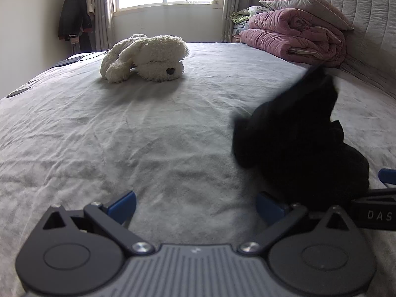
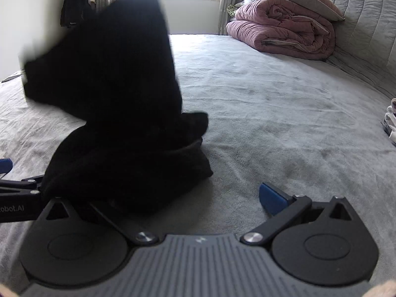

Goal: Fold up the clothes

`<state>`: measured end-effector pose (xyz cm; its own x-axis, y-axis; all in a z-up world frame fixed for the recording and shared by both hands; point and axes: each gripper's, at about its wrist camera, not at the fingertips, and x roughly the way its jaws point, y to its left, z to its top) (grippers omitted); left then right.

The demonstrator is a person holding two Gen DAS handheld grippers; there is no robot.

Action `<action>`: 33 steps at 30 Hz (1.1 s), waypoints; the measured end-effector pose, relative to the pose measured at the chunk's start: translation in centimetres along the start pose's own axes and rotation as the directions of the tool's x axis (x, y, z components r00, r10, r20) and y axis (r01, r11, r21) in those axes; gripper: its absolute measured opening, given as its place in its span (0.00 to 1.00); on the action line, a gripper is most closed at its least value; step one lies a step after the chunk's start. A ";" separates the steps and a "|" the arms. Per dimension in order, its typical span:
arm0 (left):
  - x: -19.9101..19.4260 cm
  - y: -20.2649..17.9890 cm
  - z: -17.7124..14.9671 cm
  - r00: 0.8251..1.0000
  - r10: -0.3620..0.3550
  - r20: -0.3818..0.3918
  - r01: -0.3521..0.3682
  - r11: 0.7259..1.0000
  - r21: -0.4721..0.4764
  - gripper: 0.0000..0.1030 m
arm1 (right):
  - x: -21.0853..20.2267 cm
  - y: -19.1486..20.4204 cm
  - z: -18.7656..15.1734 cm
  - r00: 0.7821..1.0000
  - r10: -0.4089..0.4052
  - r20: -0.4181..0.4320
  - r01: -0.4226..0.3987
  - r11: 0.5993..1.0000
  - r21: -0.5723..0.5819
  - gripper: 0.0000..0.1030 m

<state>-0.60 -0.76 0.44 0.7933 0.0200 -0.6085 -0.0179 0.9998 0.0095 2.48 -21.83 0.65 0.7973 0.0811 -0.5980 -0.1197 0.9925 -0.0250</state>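
Observation:
A black garment (image 1: 297,143) lies bunched on the grey bed sheet (image 1: 148,136), to the right of my left gripper (image 1: 195,205). Its upper part sticks up in the air and is blurred. My left gripper is open, low over bare sheet, with nothing between its blue fingertips (image 1: 123,204). In the right wrist view the black garment (image 2: 118,113) fills the left half and covers the left finger of my right gripper (image 2: 178,203). That gripper's jaws are wide apart; the right blue fingertip (image 2: 272,198) shows over the sheet. Neither gripper pinches the cloth.
A white plush dog (image 1: 146,58) lies far back on the bed. Folded pink quilts with a pillow on top (image 1: 297,37) are stacked by the grey headboard (image 1: 371,19). Coats (image 1: 74,17) hang in the corner by the window. White folded items (image 2: 391,121) sit at the right edge.

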 end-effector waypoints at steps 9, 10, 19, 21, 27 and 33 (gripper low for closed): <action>0.1 0.2 0.0 1.000 -0.004 -0.003 0.004 1.000 -0.012 1.00 | -0.1 0.0 0.0 1.000 0.000 0.000 0.000 1.000 0.000 1.00; 0.1 0.2 0.0 1.000 -0.002 -0.004 0.002 1.000 -0.012 1.00 | -0.1 -0.1 0.0 1.000 0.000 0.000 0.000 1.000 0.000 1.00; 0.0 -0.3 0.7 0.999 0.017 -0.036 -0.017 1.000 -0.004 1.00 | 0.0 0.1 0.2 1.000 0.000 -0.007 0.000 1.000 -0.011 1.00; -0.3 -0.7 0.9 0.999 0.014 -0.047 -0.013 1.000 0.012 1.00 | 0.0 0.1 0.4 1.000 0.011 -0.015 -0.011 1.000 -0.016 1.00; -1.7 -0.8 1.9 0.997 0.012 -0.071 -0.011 1.000 0.023 1.00 | -1.7 -0.7 1.5 0.990 0.141 -0.024 -0.143 0.984 -0.110 1.00; -3.9 -1.8 3.7 1.000 -0.007 -0.005 0.008 0.993 0.121 1.00 | -3.7 -0.5 3.3 0.977 0.212 0.028 -0.197 0.942 -0.270 1.00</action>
<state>-1.44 -2.58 5.72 0.7905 0.0130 -0.6124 0.0616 0.9930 0.1005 1.54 -22.32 5.51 0.7701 0.2921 -0.5671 -0.4296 0.8947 -0.1225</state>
